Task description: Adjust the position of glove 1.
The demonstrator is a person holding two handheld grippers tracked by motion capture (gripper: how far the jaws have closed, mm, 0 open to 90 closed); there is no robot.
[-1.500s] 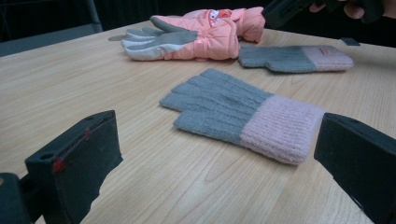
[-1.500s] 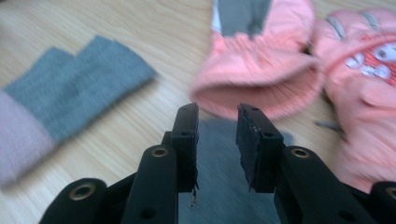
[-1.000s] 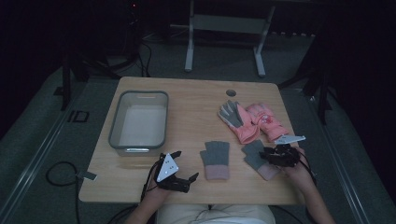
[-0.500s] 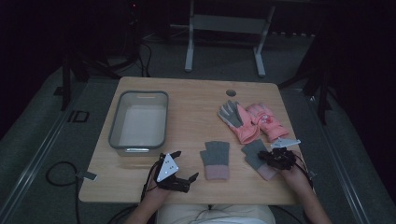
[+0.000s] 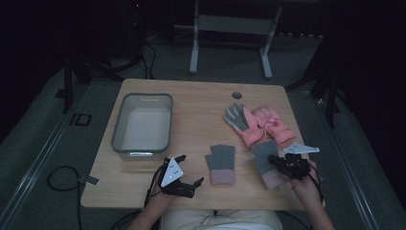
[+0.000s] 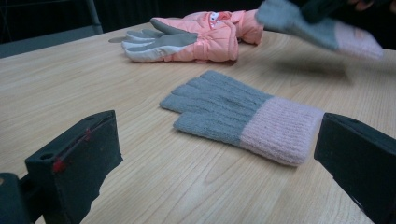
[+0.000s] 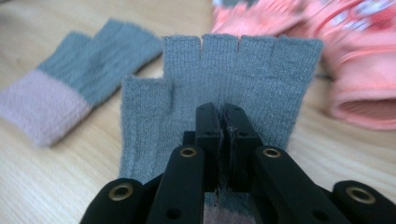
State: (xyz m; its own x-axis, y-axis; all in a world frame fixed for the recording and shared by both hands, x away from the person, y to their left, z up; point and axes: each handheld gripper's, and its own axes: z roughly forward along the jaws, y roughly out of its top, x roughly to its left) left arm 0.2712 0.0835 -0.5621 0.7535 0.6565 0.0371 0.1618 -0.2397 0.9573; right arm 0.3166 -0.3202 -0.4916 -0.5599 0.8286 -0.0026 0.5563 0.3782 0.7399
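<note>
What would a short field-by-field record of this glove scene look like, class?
right tool: shut on grey glove, lifted off the table
left tool: open, low over the table, holding nothing
second grey glove: flat on the table, pink cuff
pink gloves: lying together at the far right
clear bin: at the left, nothing visible inside

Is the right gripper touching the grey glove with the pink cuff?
Touching. In the right gripper view, the right gripper has its jaws shut together on the grey glove, pinching the knit between them.
</note>
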